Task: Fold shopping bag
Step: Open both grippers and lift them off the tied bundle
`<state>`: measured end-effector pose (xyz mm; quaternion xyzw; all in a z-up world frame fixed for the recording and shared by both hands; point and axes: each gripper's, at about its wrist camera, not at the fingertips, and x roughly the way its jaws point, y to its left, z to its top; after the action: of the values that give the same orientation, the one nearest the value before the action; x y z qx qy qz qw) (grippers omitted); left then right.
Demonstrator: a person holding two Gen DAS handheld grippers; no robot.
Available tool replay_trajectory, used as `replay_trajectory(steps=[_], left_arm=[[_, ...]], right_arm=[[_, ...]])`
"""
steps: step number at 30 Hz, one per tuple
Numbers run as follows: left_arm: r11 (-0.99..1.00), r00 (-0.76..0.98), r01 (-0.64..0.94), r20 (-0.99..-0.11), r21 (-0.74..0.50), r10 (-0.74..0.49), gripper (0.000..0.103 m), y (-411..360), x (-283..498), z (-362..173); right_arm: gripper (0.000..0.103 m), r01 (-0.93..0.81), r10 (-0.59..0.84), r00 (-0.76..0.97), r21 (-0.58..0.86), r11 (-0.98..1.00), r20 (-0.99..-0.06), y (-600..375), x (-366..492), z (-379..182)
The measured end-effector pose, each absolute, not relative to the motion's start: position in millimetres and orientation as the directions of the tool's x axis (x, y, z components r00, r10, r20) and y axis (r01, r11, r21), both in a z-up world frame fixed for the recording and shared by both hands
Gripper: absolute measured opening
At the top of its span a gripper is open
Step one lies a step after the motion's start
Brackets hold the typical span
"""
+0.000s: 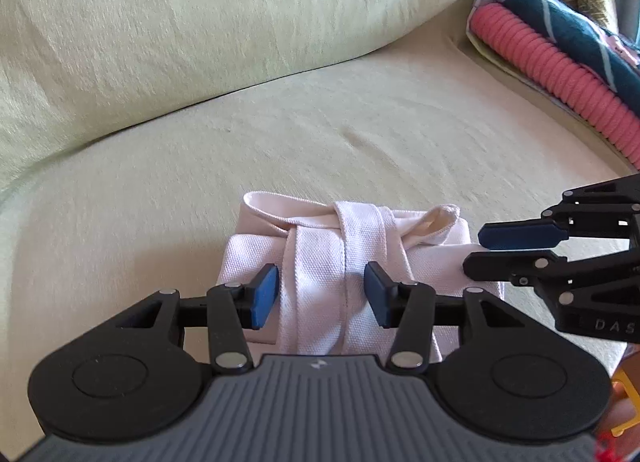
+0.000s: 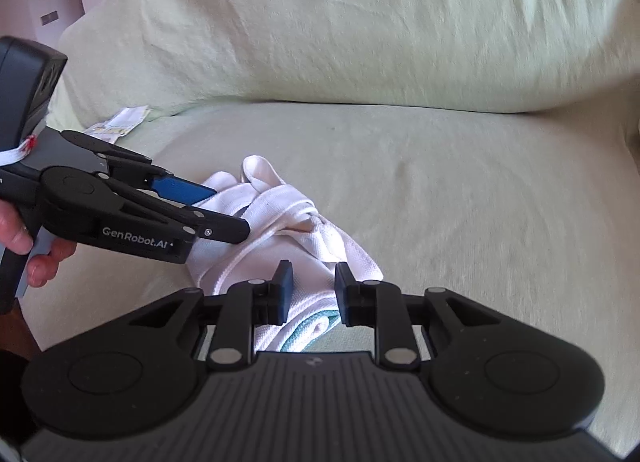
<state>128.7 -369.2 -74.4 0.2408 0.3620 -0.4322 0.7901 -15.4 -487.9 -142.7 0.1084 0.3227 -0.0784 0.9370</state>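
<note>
**Folded bag lies on sofa seat, both grippers parted over it**

A white woven-fabric shopping bag [image 1: 340,262], folded into a compact bundle with its flat straps [image 1: 362,234] wrapped across the top, lies on the pale green sofa seat cushion [image 1: 360,133] in front of the back cushion [image 1: 200,13].

The left gripper [image 1: 322,294] hangs over the bundle's near side, its blue-padded fingers spread with nothing between them.

The right gripper [image 2: 310,290] sits at the bundle's other end, fingers parted and gripping nothing; a teal edge [image 2: 316,322] shows beneath.

A pink ribbed roll [image 1: 560,77] lies well apart at the sofa's end.
</note>
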Motion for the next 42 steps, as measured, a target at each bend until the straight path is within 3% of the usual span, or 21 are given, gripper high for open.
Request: replay_trajectory(steps=[3, 8, 13, 15, 18, 22, 27, 31, 35, 42], left_arm=[[0.52, 0.375, 0.851, -0.783, 0.079, -0.496, 0.054, -372.6, 128.2, -76.2], [0.522, 0.367, 0.85, -0.788, 0.069, -0.494, 0.054, -370.7, 130.5, -77.0], [0.521, 0.354, 0.852, -0.792, 0.053, -0.498, 0.054, -370.5, 134.1, -76.9], [0.521, 0.356, 0.852, -0.79, 0.054, -0.5, 0.054, -370.7, 134.0, -77.6], [0.516, 0.354, 0.855, -0.786, 0.053, -0.507, 0.054, -369.3, 134.3, -78.5], [0.439, 0.338, 0.895, -0.764, 0.079, -0.55, 0.049, -363.4, 129.5, -74.8], [0.366, 0.338, 0.922, -0.716, 0.124, -0.611, 0.034, -339.6, 116.2, -53.6], [0.303, 0.31, 0.943, -0.688, 0.136, -0.656, 0.033, -334.8, 103.4, -55.4], [0.336, 0.329, 0.932, -0.706, 0.136, -0.627, 0.033, -348.2, 103.6, -85.3], [0.355, 0.336, 0.926, -0.714, 0.131, -0.614, 0.033, -349.5, 102.9, -84.1]], right_arm=[[0.037, 0.249, -0.104, 0.768, 0.145, 0.958, -0.632, -481.4, -5.3, -148.0], [0.04, 0.276, -0.128, 0.78, 0.153, 0.949, -0.612, -478.0, -16.4, -154.5], [0.029, 0.308, -0.215, 0.792, 0.07, 0.949, -0.571, -466.1, -29.9, -134.8], [0.014, 0.301, -0.229, 0.812, 0.049, 0.952, -0.536, -458.4, -36.7, -126.3], [0.009, 0.264, -0.208, 0.816, 0.028, 0.964, -0.539, -447.0, -37.1, -129.1], [0.008, 0.233, -0.219, 0.792, -0.049, 0.971, -0.57, -436.8, -30.5, -148.7], [0.008, 0.218, -0.186, 0.792, -0.015, 0.976, -0.581, -435.6, -26.9, -153.4], [0.008, 0.221, -0.169, 0.799, 0.021, 0.975, -0.577, -439.1, -28.7, -154.3], [0.006, 0.223, -0.149, 0.79, 0.052, 0.974, -0.594, -442.9, -25.4, -152.7], [0.001, 0.246, -0.159, 0.775, 0.061, 0.967, -0.612, -442.9, -21.7, -150.6]])
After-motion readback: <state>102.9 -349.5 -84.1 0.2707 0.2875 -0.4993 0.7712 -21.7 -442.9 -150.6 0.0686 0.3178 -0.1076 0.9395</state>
